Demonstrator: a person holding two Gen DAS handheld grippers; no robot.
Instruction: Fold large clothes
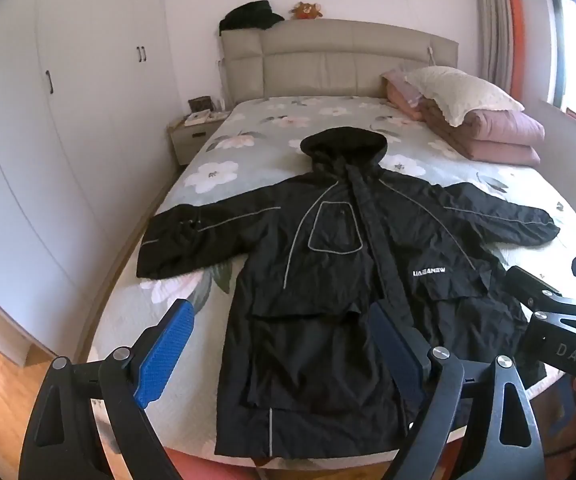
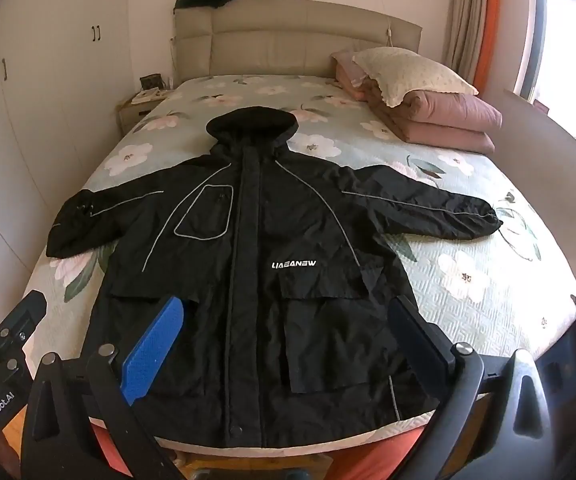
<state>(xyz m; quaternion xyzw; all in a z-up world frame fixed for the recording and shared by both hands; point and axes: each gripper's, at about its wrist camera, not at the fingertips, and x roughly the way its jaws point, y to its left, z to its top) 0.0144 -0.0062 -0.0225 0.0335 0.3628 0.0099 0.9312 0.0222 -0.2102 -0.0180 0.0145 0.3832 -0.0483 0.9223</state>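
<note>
A: Where is the long black hooded jacket (image 2: 256, 264) with grey piping?

B: Spread flat, front up, on the floral-quilted bed (image 2: 468, 292), sleeves out to both sides, hood toward the beige padded headboard (image 2: 288, 44), hem at the near edge.

A: And the fingers?

B: The left gripper (image 1: 284, 356) and right gripper (image 2: 292, 356) both hover above the hem, blue-padded fingers (image 2: 152, 356) spread wide, gripping nothing.

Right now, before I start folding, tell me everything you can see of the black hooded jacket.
The black hooded jacket lies face up and unfolded on the floral bedspread, hood toward the headboard, hem at the foot edge. Both sleeves spread sideways. Thin, crinkled shell fabric, grey piping, outlined chest pocket, white chest lettering, flap pockets, front closed. Neither gripper touches it.
</note>
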